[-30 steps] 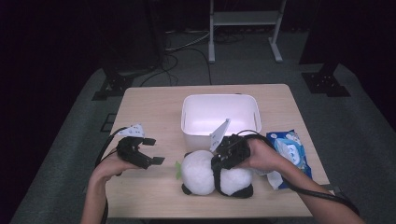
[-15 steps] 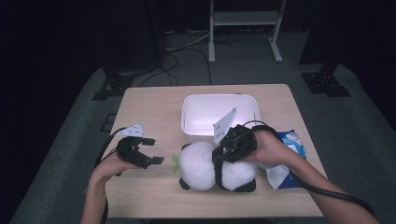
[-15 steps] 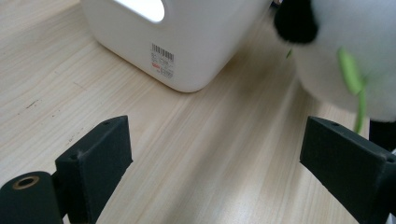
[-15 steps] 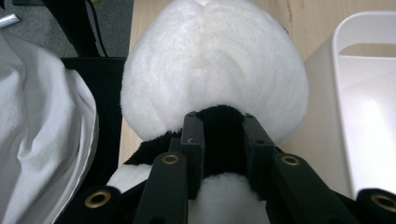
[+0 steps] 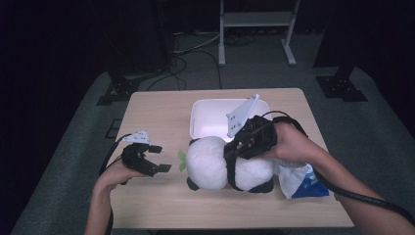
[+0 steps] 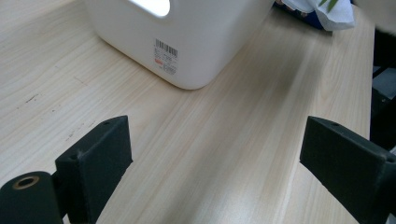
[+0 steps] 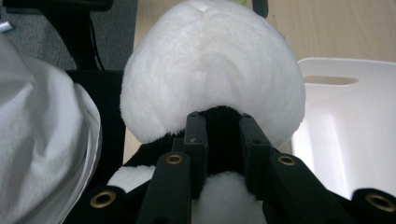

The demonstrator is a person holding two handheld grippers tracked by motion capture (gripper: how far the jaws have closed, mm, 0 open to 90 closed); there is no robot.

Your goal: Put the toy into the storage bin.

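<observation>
A white and black panda plush hangs just above the table's front, in front of the white bin. My right gripper comes from the right and is shut on the plush's black middle band; its jaws have just been closing further on it. In the right gripper view the jaws pinch the black fur under the round white head. My left gripper rests low at the front left, open, with bare wood between its jaws.
A blue tissue pack with white tissue sticking out lies at the front right, partly behind the right hand. The bin stands at the back middle of the wooden table. Dark floor, cables and stand legs lie beyond.
The right gripper has risen with the panda plush, lifting it off the table and a little toward the bin. The left gripper has stayed where it was.
</observation>
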